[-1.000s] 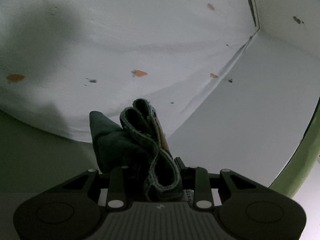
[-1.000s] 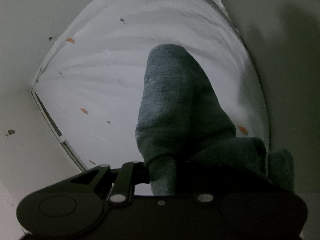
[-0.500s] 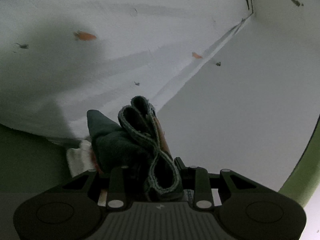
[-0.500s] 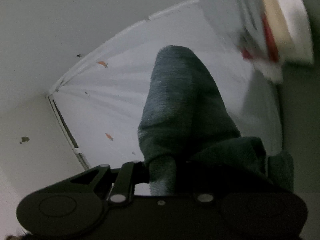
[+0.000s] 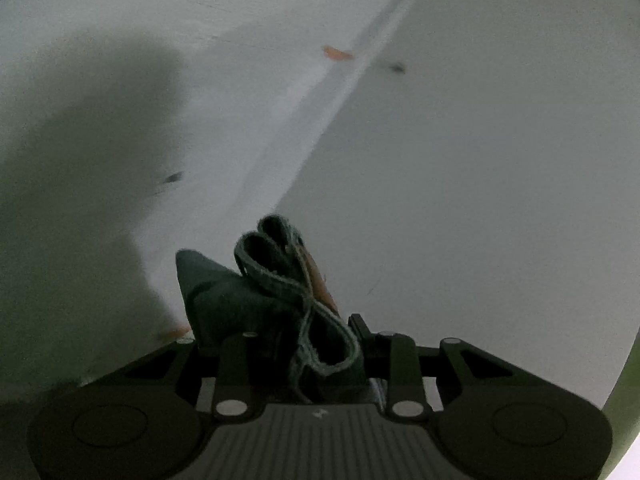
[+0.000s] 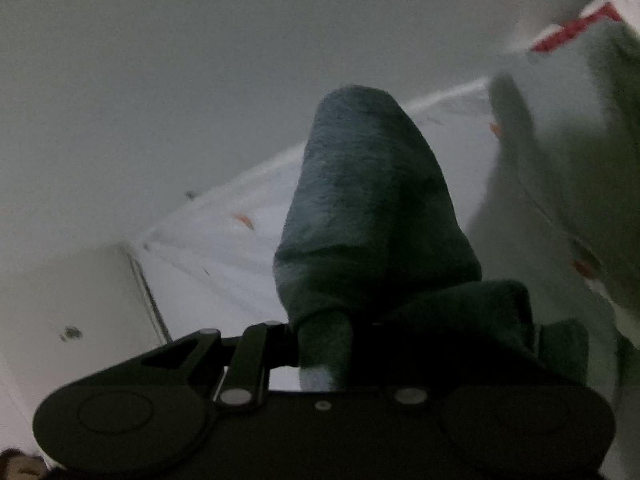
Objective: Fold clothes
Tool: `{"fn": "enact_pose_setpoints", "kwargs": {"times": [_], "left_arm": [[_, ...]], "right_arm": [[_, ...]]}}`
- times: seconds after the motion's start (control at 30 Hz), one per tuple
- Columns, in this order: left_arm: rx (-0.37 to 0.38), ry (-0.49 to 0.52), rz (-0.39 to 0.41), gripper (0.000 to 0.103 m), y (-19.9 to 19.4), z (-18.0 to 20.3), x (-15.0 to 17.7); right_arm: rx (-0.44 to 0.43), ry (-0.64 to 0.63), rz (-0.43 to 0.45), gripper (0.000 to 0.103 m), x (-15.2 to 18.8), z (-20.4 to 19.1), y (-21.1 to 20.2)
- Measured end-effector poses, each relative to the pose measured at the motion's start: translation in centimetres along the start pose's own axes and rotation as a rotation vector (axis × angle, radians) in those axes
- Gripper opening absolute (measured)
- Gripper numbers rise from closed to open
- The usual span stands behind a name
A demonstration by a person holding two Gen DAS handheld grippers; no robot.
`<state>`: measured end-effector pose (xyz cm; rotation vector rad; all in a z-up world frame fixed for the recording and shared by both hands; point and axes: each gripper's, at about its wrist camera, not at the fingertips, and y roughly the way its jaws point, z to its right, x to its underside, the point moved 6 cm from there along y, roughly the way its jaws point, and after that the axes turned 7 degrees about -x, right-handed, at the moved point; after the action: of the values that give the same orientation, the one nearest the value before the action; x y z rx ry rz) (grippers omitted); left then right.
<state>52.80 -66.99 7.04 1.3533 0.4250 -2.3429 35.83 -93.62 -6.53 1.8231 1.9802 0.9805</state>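
**Both grippers aloft with the dark garment**

We've got the left gripper clamped on a bunched edge of the dark green garment, a stitched hem looping out between the fingers with a flash of orange lining or label beside it. Over on our right gripper, the fingers are closed on a thicker wad of the same fleecy cloth, which rises in a rounded hump ahead of the camera and spills over the right side of the tool.

So the garment is off the surface at both grips, while the white sheet with its small orange specks lies beyond, well apart. Something white and red sits blurred at the top right of the right view; we cannot tell what it is.

Handling-wise, this looks soft, thick and floppy: light enough to carry, but it will sag and bunch wherever we don't support it. We'd judge seams and hems the best holds, since they are firmer and less likely to slip than plain fleece. The fold itself does not look finished yet.
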Motion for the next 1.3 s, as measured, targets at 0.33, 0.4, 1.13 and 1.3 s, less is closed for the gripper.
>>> {"fn": "enact_pose_setpoints", "kwargs": {"times": [0.33, 0.4, 1.13, 1.3], "left_arm": [[-0.178, 0.112, -0.167, 0.032, 16.4, -9.7, 4.5], [-0.252, 0.102, -0.243, 0.032, 18.3, -12.8, 8.1], [-0.367, 0.161, -0.08, 0.082, 5.4, -9.1, 8.5], [-0.429, 0.189, -0.002, 0.1, -2.2, -5.4, 7.7]], "right_arm": [[0.418, -0.279, 0.302, 0.023, -5.1, 7.2, -4.5], [0.548, -0.282, 0.325, 0.039, -6.3, 9.0, -6.3], [1.031, -0.927, -0.152, 0.101, -0.8, 5.6, -0.1], [1.125, -1.098, -0.265, 0.102, 2.7, 4.3, 0.5]]}}
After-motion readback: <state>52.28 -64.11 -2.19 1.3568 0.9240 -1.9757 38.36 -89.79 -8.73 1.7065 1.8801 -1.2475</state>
